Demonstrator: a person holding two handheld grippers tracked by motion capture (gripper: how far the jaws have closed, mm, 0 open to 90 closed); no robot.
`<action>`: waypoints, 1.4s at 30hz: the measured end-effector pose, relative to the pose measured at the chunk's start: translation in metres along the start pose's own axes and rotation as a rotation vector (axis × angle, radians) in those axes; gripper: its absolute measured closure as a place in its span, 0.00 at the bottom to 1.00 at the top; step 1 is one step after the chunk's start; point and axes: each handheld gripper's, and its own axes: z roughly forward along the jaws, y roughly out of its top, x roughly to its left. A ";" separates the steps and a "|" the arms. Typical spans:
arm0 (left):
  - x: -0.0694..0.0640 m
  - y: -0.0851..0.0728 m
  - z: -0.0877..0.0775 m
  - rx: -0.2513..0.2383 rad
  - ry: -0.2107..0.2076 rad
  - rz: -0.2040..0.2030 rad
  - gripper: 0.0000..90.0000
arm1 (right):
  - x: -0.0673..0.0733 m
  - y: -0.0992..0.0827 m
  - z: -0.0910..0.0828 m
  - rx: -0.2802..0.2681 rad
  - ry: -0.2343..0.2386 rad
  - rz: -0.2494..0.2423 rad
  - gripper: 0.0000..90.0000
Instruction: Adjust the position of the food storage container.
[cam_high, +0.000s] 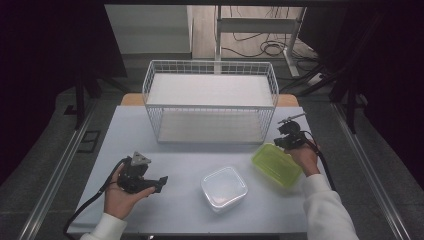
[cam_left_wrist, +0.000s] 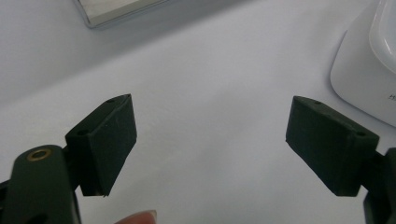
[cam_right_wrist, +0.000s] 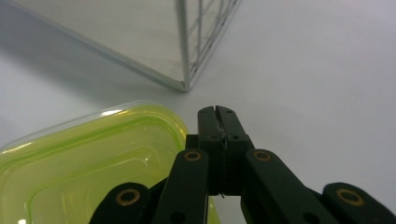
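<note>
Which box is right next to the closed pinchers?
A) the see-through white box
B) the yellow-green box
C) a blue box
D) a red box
B: the right gripper, jaws pressed together, sits at the edge of the yellow-green box, while the see-through white box lies apart, nearer the table's middle.

Yellow-green container (cam_high: 276, 164), white wire rack (cam_high: 210, 101)

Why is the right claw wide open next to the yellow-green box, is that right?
No, the right claw is shut, its two jaws pressed together with nothing between them. The right gripper view shows this. It is indeed next to the yellow-green box.
</note>
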 end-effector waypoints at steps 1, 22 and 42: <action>0.000 0.000 0.000 0.000 0.000 0.000 0.18 | 0.000 0.000 0.000 0.000 0.000 0.000 0.99; -0.001 -0.001 -0.001 0.005 0.005 0.005 0.18 | 0.007 -0.020 -0.039 -0.045 -0.023 -0.009 0.99; 0.001 0.001 0.000 -0.012 -0.004 -0.022 0.18 | 0.009 -0.112 -0.066 0.096 -0.091 0.121 0.99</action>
